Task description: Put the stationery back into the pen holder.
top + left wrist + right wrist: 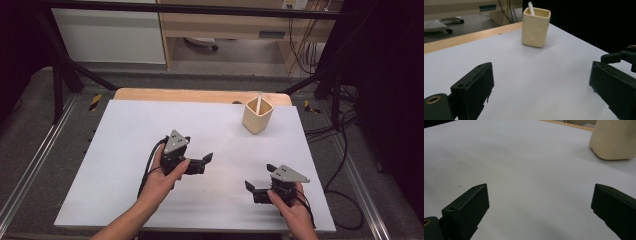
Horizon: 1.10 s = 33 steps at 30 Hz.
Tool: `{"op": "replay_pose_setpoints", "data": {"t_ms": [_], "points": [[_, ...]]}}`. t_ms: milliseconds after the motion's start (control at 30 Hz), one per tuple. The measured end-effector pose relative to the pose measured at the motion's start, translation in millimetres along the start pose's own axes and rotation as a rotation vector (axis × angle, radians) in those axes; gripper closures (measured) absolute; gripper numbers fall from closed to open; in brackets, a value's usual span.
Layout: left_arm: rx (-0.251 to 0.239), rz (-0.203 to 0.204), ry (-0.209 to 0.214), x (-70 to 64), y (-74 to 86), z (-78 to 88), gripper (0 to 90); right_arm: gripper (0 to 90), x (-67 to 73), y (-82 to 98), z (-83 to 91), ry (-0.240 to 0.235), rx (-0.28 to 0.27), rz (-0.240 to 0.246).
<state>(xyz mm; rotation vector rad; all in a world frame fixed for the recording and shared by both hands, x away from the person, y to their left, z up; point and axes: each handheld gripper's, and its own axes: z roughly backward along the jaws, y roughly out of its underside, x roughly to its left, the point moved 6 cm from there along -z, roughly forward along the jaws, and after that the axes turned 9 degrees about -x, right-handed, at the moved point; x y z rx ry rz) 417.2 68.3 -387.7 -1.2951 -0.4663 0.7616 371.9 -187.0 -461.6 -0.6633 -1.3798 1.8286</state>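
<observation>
both tongs, left (206,161) and right (251,188), gape with nothing between them over the white tabletop (125,150).
the cream square plastic cup (257,115) with a white stick (259,100) inside stands far right; approach level, jaws straddling its walls, so it doesn't tip.

Even overhead light brightens the white tabletop (150,140); surroundings fall dark. Shadows are soft. The close tongs in both gripper views look blurred.
</observation>
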Motion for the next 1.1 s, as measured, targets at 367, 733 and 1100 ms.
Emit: {"op": "replay_pose_setpoints", "data": {"t_ms": [367, 733, 1100], "points": [[-0.02, 0.031, -0.05, 21.7, 3.8, 31.9, 6.1, 2.0, -0.1, -0.1, -0.2, -0.003, -0.001, 0.008], [-0.033, 0.039, -0.144, 44.7, 34.6, 81.1, 6.7, 2.1, -7.9, 8.5, -3.2, 0.041, 0.065, 0.015], [-0.004, 0.12, -0.215, 48.0, 69.9, 108.3, 7.8, 2.1, -24.0, 20.0, -8.4, 0.118, 0.141, 0.033]]}}
